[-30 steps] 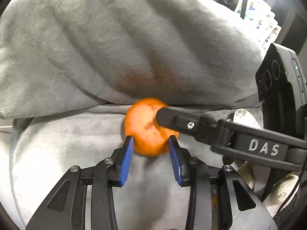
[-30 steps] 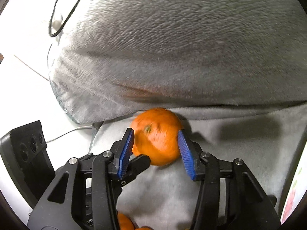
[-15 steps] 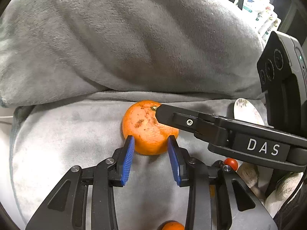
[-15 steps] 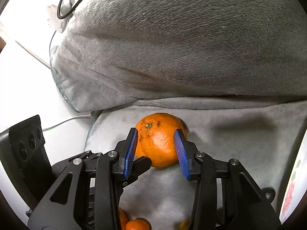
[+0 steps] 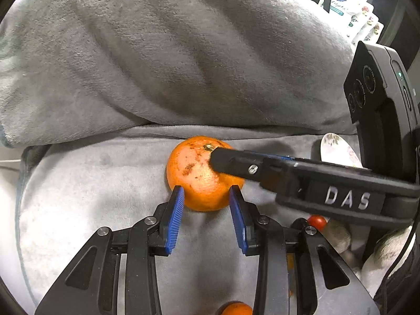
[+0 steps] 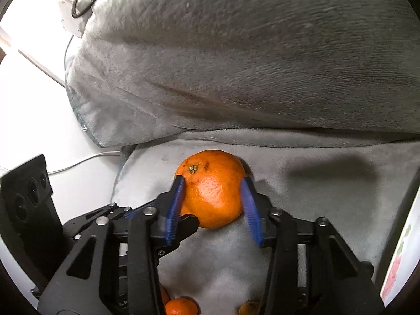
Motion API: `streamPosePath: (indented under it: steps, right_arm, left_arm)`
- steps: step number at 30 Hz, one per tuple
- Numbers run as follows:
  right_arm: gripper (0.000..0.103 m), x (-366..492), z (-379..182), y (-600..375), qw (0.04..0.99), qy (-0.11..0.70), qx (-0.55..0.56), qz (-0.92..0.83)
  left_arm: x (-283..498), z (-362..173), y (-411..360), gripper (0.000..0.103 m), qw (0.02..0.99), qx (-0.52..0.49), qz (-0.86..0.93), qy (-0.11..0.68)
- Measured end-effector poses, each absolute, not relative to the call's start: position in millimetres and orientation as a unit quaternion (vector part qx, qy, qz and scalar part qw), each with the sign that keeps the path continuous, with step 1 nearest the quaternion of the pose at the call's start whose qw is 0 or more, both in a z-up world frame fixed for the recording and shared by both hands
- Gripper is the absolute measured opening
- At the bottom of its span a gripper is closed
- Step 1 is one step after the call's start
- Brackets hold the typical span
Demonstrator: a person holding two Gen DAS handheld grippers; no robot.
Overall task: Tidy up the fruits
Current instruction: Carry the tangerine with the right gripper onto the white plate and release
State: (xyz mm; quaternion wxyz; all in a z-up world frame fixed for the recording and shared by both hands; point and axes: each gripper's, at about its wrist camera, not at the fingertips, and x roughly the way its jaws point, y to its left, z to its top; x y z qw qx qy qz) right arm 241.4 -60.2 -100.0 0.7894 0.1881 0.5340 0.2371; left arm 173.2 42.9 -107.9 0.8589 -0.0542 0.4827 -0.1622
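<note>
**A:** Where is the orange (image 6: pixel 210 202) now?

**B:** It sits on the soft grey blanket (image 5: pixel 183 65), right between the two blue pads of my right tongs (image 6: pixel 212 183). One pad is on each side of it, and the stem spot is up by the tip of the left-side pad.

**A:** Do the right tongs have it?

**B:** Yes. Those tongs have just been closing, with the orange between them. Now both pads press on its sides. They are partly closed, as far as the round fruit lets them.

**A:** And your left tongs (image 5: pixel 206 190)?

**B:** They are open only a little. The orange lies just past their tips, and it is wider than the gap. Both tips touch its near side, low down. I cannot tell if they squeeze it or just rest there.

**A:** Are the two tongs close together?

**B:** Very close. One black finger of the right tongs comes in from the right side, across the top of the orange, just past my left tongs.

**A:** Any other fruit?

**B:** A small orange (image 6: pixel 181 307) peeks out under the right tongs. A little red tomato (image 5: pixel 316 220) sits just right of the left tongs.
</note>
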Motion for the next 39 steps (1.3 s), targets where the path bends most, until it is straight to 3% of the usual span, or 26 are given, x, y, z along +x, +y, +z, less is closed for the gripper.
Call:
streamPosePath:
  steps: [12,16,19,39]
  right_arm:
    - [0.041,240.4,-97.6,-62.7,0.792,0.535,0.161,0.246]
    - [0.058,246.4,-104.9,-57.1,0.787,0.544,0.156,0.245]
    - [0.062,250.4,-114.7,-58.3,0.772,0.553,0.180,0.257]
    - [0.059,209.8,-74.2,-101.7,0.793,0.525,0.182,0.251]
  left_arm:
    - [174.4,-111.7,33.8,0.033,0.855,-0.036,-0.161,0.492]
    - [176.6,-115.3,32.1,0.034,0.854,-0.041,-0.158,0.494]
    - [176.4,-116.9,33.9,0.034,0.852,-0.046,-0.160,0.496]
    - [132.3,-84.0,1.2,0.034,0.870,-0.024,-0.182,0.457]
